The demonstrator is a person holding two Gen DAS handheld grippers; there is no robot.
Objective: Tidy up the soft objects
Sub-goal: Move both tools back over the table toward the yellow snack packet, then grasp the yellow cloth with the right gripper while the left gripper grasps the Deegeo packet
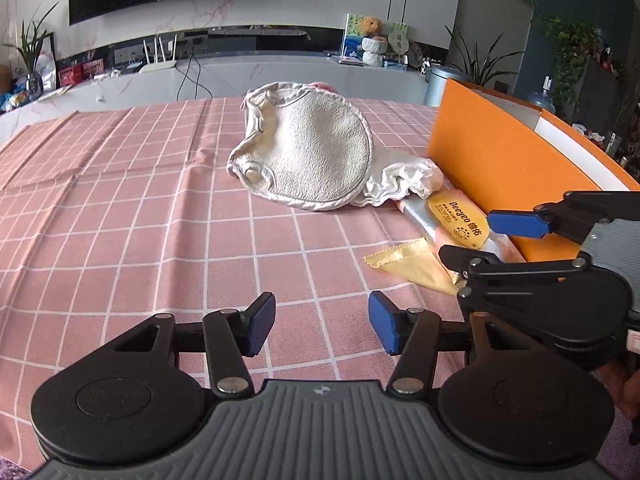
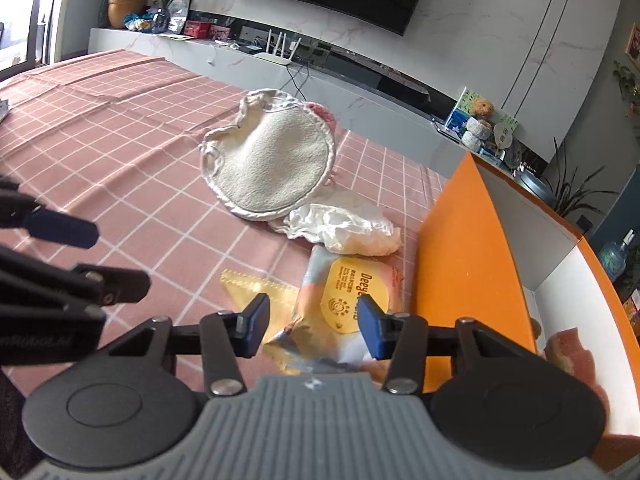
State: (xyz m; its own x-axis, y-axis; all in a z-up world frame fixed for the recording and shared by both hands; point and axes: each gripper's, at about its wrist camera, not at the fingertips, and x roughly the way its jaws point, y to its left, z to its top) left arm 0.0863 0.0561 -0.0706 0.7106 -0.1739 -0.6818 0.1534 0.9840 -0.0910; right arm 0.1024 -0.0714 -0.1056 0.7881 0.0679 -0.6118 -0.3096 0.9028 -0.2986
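Observation:
A cream round fabric bag (image 1: pixel 308 152) (image 2: pixel 272 160) lies mid-table on the pink checked cloth. A crumpled white cloth (image 1: pixel 400 182) (image 2: pixel 344 228) lies beside it. A wet-wipes pack (image 1: pixel 460 224) (image 2: pixel 356 296) with a yellow lid and a yellow cloth (image 1: pixel 412 266) (image 2: pixel 256 290) lie by the orange box (image 1: pixel 492 168) (image 2: pixel 460 252). My left gripper (image 1: pixel 322 326) is open and empty above bare cloth. My right gripper (image 2: pixel 312 326) is open, its jaws either side of the wipes pack's near end; it also shows in the left wrist view (image 1: pixel 480 236).
The orange box has white inner walls and holds a brownish soft item (image 2: pixel 568 348). A pink item (image 2: pixel 320 112) peeks from behind the cream bag. A TV console with a router (image 1: pixel 158 65) stands beyond the table's far edge.

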